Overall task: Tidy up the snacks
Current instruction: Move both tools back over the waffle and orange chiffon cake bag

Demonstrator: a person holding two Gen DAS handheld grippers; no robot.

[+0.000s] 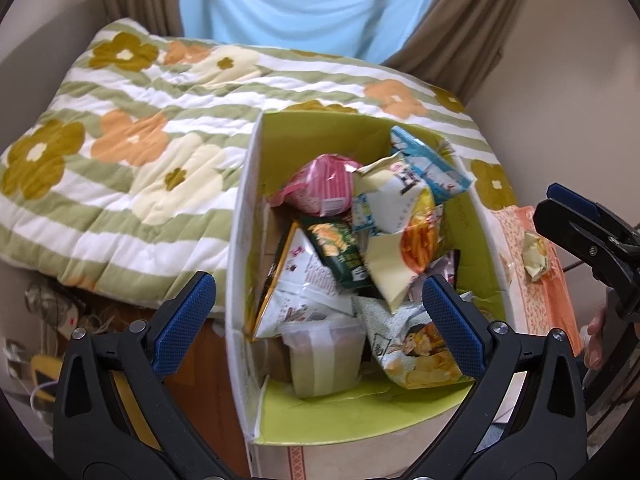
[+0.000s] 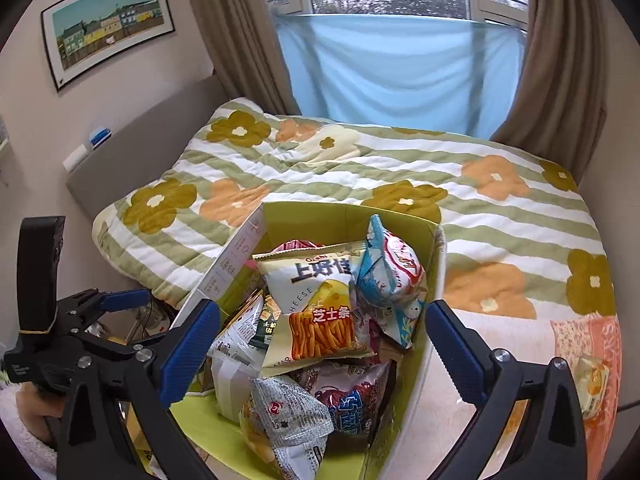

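Note:
A cardboard box [image 1: 244, 216] with a green inside stands against the bed, filled with several snack bags. On top lie a yellow cheese-stick bag [image 2: 316, 300], a blue-and-white bag [image 2: 388, 276] and a pink bag [image 1: 320, 188]. A grey-white chip bag [image 2: 288, 420] lies near the front. My left gripper [image 1: 320, 284] hovers open over the box's near end with nothing between its pads. My right gripper [image 2: 323, 308] is also above the box, wide open and empty. A small yellow snack packet [image 1: 536, 256] lies outside the box on an orange cloth [image 2: 600, 340].
A flowered striped quilt [image 2: 360, 168] covers the bed behind the box. Brown curtains [image 2: 560, 60] and a blue sheet hang at the window. A power strip and cables [image 1: 64, 316] lie on the floor at the left. A hand [image 1: 596, 336] shows at the right edge.

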